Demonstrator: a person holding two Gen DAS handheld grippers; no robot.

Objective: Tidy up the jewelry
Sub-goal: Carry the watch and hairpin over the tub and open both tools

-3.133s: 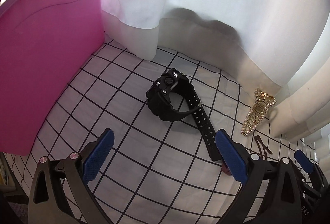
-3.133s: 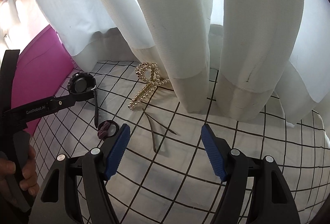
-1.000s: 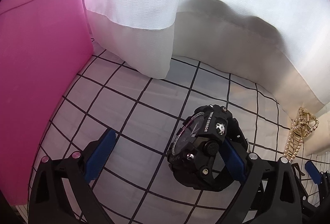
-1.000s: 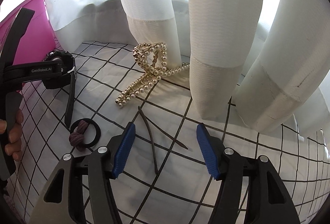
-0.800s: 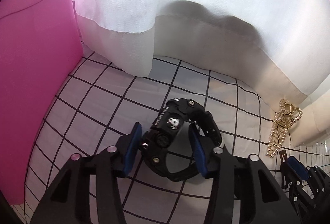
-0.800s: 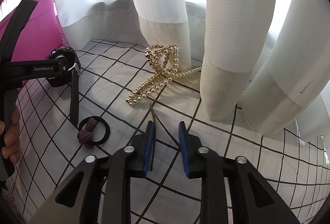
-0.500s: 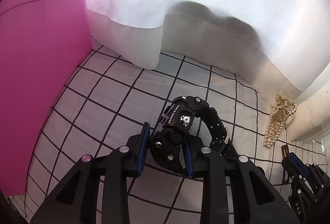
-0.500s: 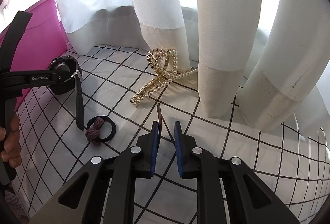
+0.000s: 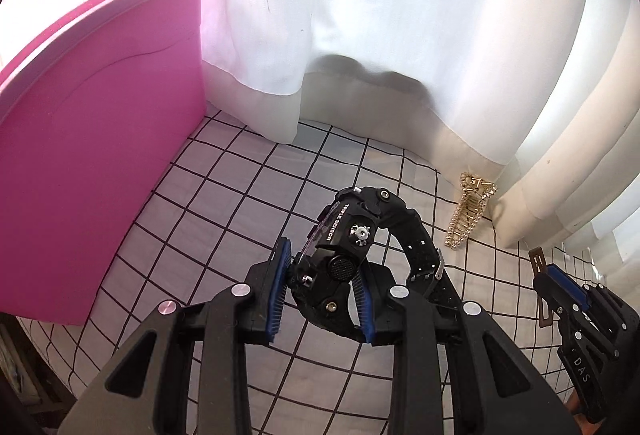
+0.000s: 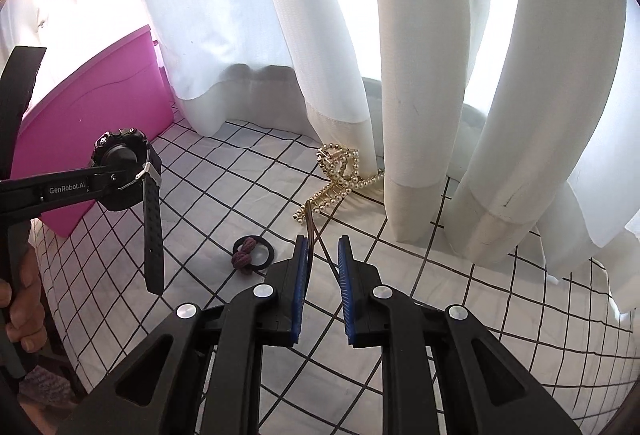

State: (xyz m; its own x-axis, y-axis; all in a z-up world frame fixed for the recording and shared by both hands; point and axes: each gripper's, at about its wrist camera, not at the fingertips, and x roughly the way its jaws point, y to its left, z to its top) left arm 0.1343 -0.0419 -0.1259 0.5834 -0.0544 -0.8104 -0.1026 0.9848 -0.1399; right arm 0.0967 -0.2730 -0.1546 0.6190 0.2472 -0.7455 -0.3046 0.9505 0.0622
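Two tools clamped: left tool [image 9: 320,291] on black watch [image 9: 340,267], right tool [image 10: 322,267] on brown hairpin [image 10: 314,231], above gridded cloth [image 9: 224,195].

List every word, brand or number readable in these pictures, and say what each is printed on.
"TRIPLE SENSOR": bezel of the chunky black digital wristwatch clamped in the left gripper.
"GenRobot.AI": label on the left gripper's black finger, seen from the right wrist view.
"DAS": black body of the right gripper.
The watch's dial markings are unreadable.
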